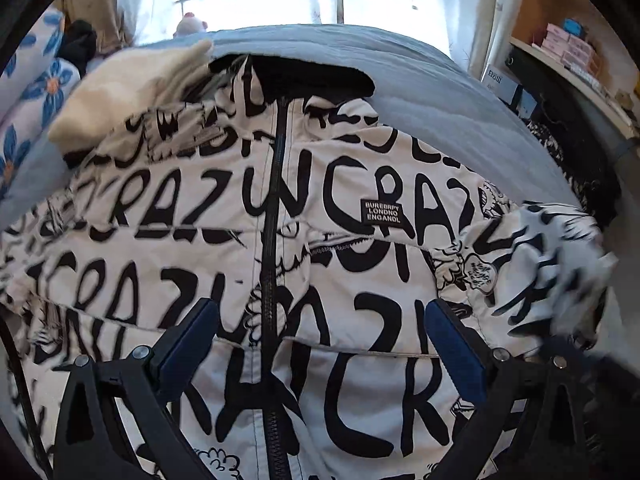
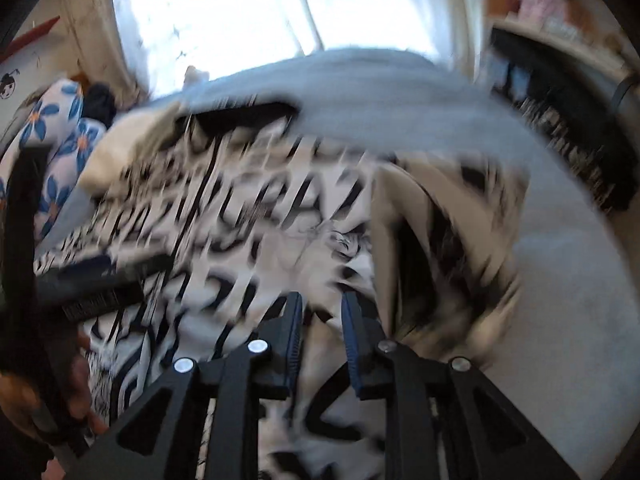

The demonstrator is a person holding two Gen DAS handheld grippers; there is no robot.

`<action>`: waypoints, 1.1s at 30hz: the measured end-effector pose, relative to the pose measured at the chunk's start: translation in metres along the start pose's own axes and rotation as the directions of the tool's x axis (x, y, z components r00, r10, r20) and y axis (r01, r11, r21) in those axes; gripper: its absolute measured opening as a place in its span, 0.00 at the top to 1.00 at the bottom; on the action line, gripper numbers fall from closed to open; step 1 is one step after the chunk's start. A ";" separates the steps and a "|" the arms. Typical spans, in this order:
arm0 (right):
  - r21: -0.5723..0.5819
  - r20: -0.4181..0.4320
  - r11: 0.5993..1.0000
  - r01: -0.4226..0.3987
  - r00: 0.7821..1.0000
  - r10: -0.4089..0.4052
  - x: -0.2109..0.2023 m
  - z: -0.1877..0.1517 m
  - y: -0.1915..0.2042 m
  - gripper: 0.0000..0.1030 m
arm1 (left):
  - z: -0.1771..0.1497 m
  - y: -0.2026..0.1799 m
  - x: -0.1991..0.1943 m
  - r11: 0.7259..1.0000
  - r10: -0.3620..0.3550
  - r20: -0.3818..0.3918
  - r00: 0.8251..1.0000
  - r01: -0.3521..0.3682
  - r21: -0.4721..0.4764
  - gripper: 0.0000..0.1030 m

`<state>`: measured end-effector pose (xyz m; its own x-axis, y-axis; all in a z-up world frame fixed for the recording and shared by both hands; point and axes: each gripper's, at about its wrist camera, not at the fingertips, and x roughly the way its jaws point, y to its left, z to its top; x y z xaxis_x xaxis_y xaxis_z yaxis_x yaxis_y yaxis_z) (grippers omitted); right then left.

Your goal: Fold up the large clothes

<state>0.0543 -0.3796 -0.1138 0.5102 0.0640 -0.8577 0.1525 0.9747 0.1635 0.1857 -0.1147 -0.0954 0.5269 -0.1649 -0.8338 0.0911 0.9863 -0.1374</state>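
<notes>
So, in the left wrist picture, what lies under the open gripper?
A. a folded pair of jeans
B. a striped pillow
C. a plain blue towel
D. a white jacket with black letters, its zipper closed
D: the left gripper hangs open over the white jacket, whose dark zipper runs closed down its middle.

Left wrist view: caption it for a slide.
Open left hand-held gripper above a zipped white jacket with black lettering, spread on a grey-blue bed.

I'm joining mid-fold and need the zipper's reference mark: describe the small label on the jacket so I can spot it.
On the grey bed lies a white jacket covered in big black lettering. Right of its black zipper, at chest height, sits the label: a small black rectangle with three lines of tiny white text, unlike the big print around it.
</notes>
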 end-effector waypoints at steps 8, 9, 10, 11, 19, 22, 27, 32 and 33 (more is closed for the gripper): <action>0.236 -0.027 0.969 -0.074 0.996 0.083 -0.005 -0.054 -0.020 0.62 | -0.009 -0.002 0.035 0.961 -0.265 -0.157 0.951 0.249 -0.117 0.09; 0.260 -0.021 0.962 -0.080 0.996 0.088 -0.009 -0.057 -0.025 0.62 | -0.011 -0.006 0.040 0.950 -0.304 -0.177 0.936 0.283 -0.133 0.12; 0.282 -0.015 0.955 -0.090 0.995 0.098 -0.011 -0.059 -0.027 0.62 | -0.012 -0.010 0.045 0.937 -0.341 -0.199 0.919 0.315 -0.149 0.13; 0.299 -0.008 0.949 -0.100 0.994 0.107 -0.010 -0.059 -0.027 0.62 | -0.013 -0.015 0.050 0.922 -0.381 -0.219 0.898 0.350 -0.169 0.14; 0.354 0.045 0.924 -0.148 0.989 0.141 -0.033 -0.072 -0.039 0.62 | -0.020 -0.059 0.087 0.864 -0.500 -0.310 0.808 0.440 -0.246 0.15; 0.347 0.045 0.926 -0.149 0.989 0.142 -0.034 -0.073 -0.038 0.62 | -0.018 -0.075 0.092 0.872 -0.486 -0.309 0.817 0.430 -0.235 0.15; 0.365 0.039 0.917 -0.162 0.986 0.159 -0.030 -0.077 -0.036 0.62 | -0.014 -0.110 0.100 0.861 -0.509 -0.328 0.796 0.464 -0.209 0.26; 0.380 0.032 0.911 -0.158 0.987 0.158 -0.031 -0.085 -0.041 0.62 | -0.017 -0.134 0.111 0.901 -0.433 -0.317 0.843 0.411 -0.138 0.52; 0.383 0.030 0.911 -0.155 0.987 0.156 -0.032 -0.086 -0.043 0.62 | -0.017 -0.137 0.112 0.913 -0.406 -0.322 0.855 0.389 -0.118 0.75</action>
<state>-0.0413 -0.4051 -0.1358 0.5525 0.2089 -0.8069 0.3837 0.7956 0.4687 0.2177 -0.2681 -0.1795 0.1418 -0.5406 -0.8292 0.1886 0.8371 -0.5135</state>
